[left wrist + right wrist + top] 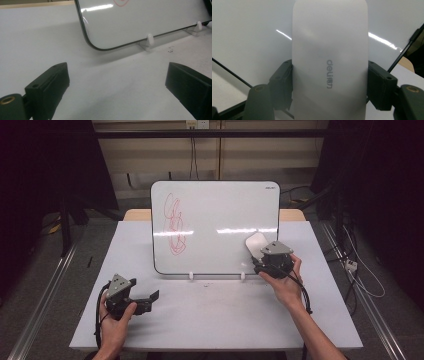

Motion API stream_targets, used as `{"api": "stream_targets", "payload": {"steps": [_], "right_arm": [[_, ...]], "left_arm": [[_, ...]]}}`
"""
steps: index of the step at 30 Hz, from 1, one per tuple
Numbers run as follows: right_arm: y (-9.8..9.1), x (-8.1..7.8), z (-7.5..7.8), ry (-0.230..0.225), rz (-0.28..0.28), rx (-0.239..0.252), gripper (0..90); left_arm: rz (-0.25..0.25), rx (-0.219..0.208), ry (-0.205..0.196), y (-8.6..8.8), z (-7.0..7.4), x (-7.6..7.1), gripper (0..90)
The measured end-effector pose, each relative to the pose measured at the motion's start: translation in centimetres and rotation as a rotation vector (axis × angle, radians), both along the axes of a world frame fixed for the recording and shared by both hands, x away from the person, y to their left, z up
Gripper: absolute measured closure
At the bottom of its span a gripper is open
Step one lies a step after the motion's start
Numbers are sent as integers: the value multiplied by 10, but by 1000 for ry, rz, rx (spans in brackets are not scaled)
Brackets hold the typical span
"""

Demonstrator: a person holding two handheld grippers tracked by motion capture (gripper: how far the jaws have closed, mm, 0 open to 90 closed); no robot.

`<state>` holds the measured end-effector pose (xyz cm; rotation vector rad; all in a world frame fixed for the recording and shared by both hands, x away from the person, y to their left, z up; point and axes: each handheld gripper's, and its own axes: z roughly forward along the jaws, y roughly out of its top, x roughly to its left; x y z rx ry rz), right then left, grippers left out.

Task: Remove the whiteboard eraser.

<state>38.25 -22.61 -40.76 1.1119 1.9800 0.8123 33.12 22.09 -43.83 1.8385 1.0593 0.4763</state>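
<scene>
High view: a smooth white oblong plastic eraser point(256, 243) is held by the right gripper point(260, 260) against the rectangular black-rimmed whiteboard point(215, 227), lower-right area, well apart from red scribbles point(174, 226). Left gripper view: left gripper point(115, 82) is spread wide w/ nothing inside, below the board's corner. Right gripper view: eraser is clamped at its long sides; prob. light, stiff, slippery shell.

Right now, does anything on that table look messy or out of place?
Only the red scribble on the left of the whiteboard, which stands upright on its clips. The right gripper holds a white eraser against the board's right side, far from the scribble. Nothing looks spilled or damaged.
</scene>
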Motion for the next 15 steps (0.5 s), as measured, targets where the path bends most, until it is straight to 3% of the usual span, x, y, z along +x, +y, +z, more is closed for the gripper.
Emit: {"api": "stream_targets", "payload": {"steps": [1, 8, 15], "right_arm": [[-2, 0, 1, 4, -5, 25, 313], [-5, -1, 4, 20, -2, 71, 314], [-5, -7, 13, -5, 18, 94, 314]], "left_arm": [[0, 1, 0, 0, 0, 0, 51], [-11, 11, 3, -1, -1, 0, 51], [-8, 14, 12, -1, -3, 0, 52]]}}
